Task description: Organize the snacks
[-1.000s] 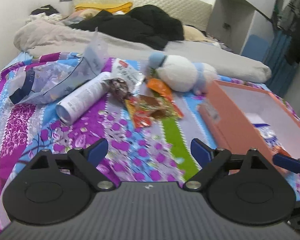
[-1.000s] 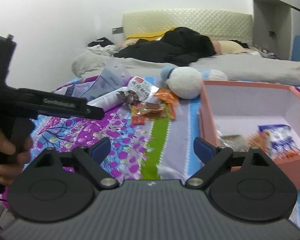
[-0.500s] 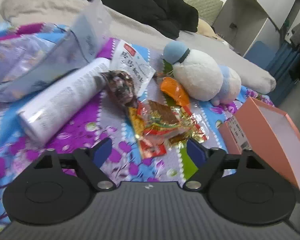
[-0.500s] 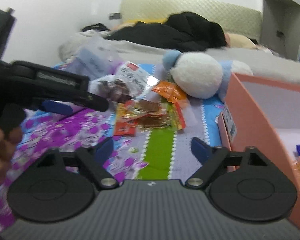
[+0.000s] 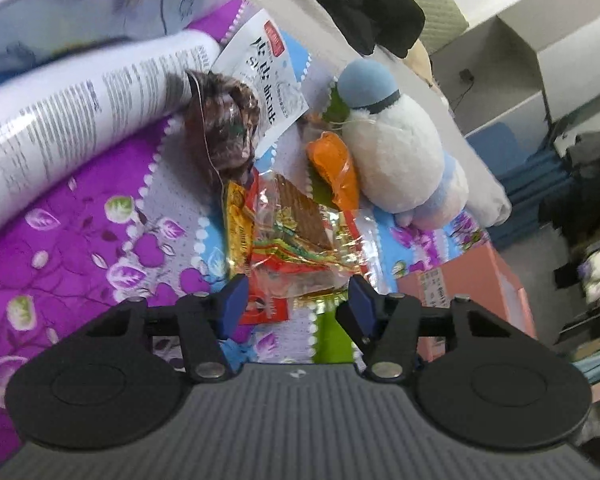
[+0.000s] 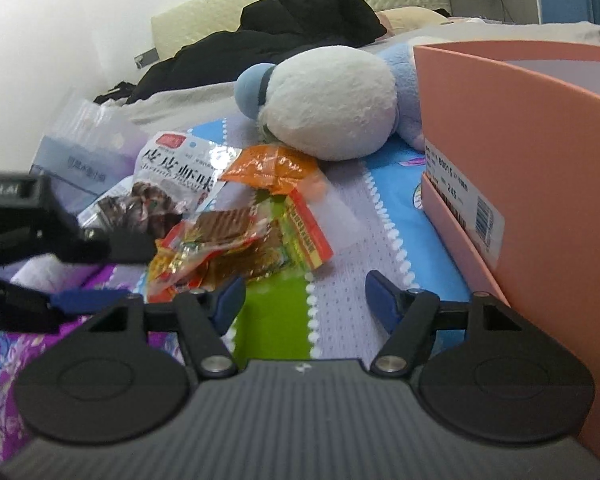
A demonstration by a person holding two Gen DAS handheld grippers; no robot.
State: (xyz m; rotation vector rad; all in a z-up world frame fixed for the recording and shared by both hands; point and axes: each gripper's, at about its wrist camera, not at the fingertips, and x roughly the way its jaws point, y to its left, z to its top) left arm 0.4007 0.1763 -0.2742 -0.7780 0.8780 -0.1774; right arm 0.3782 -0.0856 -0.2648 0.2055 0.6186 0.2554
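Snacks lie heaped on the bedspread, the pink box (image 6: 540,168) standing to the right of the right claw (image 6: 304,300), whose jaws gape empty. Next largest, the white pouch (image 5: 268,76) sits far ahead of the left claw (image 5: 294,300). Smallest and nearest, the red-and-gold packet (image 5: 288,248) lies between that claw's spread, unclosed fingers. It looks light, crinkly and slippery; pinching its near flat edge seems best.
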